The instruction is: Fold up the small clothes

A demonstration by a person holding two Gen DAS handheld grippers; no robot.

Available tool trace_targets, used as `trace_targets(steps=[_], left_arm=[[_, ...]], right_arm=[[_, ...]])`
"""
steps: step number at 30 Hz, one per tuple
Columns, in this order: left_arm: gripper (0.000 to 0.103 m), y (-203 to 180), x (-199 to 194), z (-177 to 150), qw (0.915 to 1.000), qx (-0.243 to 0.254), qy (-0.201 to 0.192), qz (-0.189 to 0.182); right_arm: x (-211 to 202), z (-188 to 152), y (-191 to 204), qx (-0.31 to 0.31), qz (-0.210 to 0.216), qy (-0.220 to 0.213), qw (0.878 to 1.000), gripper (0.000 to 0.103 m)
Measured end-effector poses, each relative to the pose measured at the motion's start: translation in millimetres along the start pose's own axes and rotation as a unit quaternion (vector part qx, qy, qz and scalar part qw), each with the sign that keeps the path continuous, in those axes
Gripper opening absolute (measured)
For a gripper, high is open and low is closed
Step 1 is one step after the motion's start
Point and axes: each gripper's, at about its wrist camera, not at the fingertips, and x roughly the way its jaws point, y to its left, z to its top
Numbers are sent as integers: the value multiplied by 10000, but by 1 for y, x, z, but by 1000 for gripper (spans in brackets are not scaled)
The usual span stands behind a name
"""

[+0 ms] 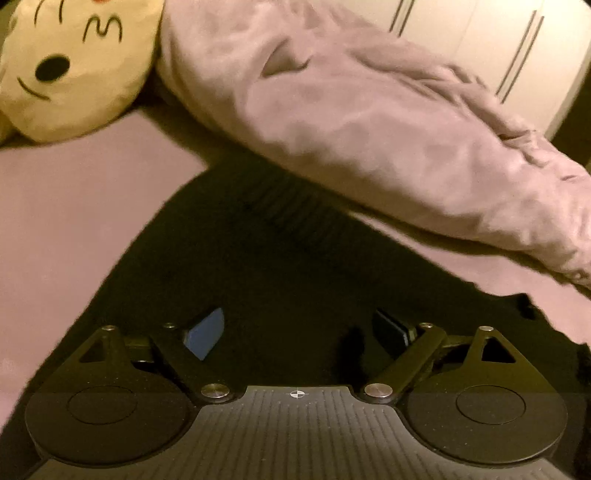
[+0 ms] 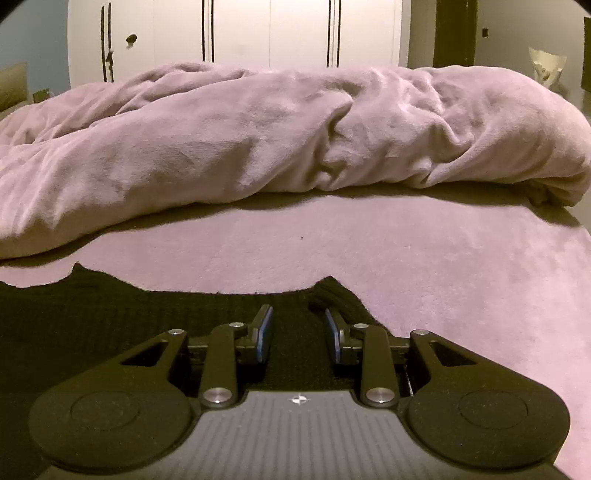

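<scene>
A black knitted garment (image 1: 258, 258) lies spread on the pink bed sheet (image 1: 74, 229). My left gripper (image 1: 299, 317) hovers over it, its jaws wide apart and nothing between the blue pads (image 1: 207, 332). In the right wrist view the same black garment (image 2: 110, 314) fills the lower left, its far edge running across the sheet. My right gripper (image 2: 298, 312) sits low over that edge with its jaws narrowly apart. A bunched ribbed corner (image 2: 332, 291) rises just beyond its right finger. Dark cloth shows through the gap, and the pads do not press on it.
A crumpled pink blanket (image 2: 295, 129) lies heaped across the bed behind the garment. A yellow plush cushion with a drawn face (image 1: 74, 66) rests at the far left. White wardrobe doors (image 2: 258, 33) stand beyond the bed. Bare sheet (image 2: 461, 266) stretches to the right.
</scene>
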Motion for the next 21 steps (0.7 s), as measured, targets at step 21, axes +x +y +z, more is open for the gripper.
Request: trace_targets(steps=[21], left_arm=[[102, 34, -55, -33, 9870, 1549, -247, 355]], right_arm=[[-107, -35, 74, -842, 195, -344, 9957, 56]])
